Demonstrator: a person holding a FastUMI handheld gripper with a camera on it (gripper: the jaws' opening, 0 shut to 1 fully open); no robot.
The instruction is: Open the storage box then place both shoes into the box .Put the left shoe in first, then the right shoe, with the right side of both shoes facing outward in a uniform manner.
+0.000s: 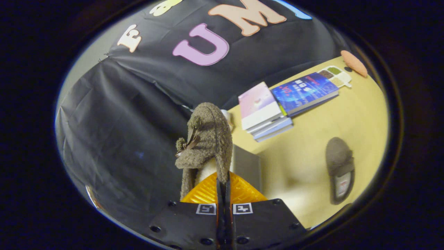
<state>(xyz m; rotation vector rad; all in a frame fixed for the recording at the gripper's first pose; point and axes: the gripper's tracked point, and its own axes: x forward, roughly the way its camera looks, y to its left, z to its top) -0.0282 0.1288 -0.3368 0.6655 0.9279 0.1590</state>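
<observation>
Tool (223, 189) was clenched on a fuzzy brown slipper (204, 139), both orange fingers (204, 194) pressed nearly together on its edge, the slipper held up just ahead of the fingertips and off the worktop (312, 139). Second slipper (340, 170) lay flat on the worktop, well off to the tool's right and beyond it, untouched. A grey panel (247, 165) sat just right of the held slipper, close behind it; probably part of the storage box, but I couldn't tell whether it was open. A stack of books (277, 104) sat farther out past the fingers. Judgement: first shoe was in transit, not yet in the box; couldn't confirm it was the left one. Both placements and the orientation check remained.
</observation>
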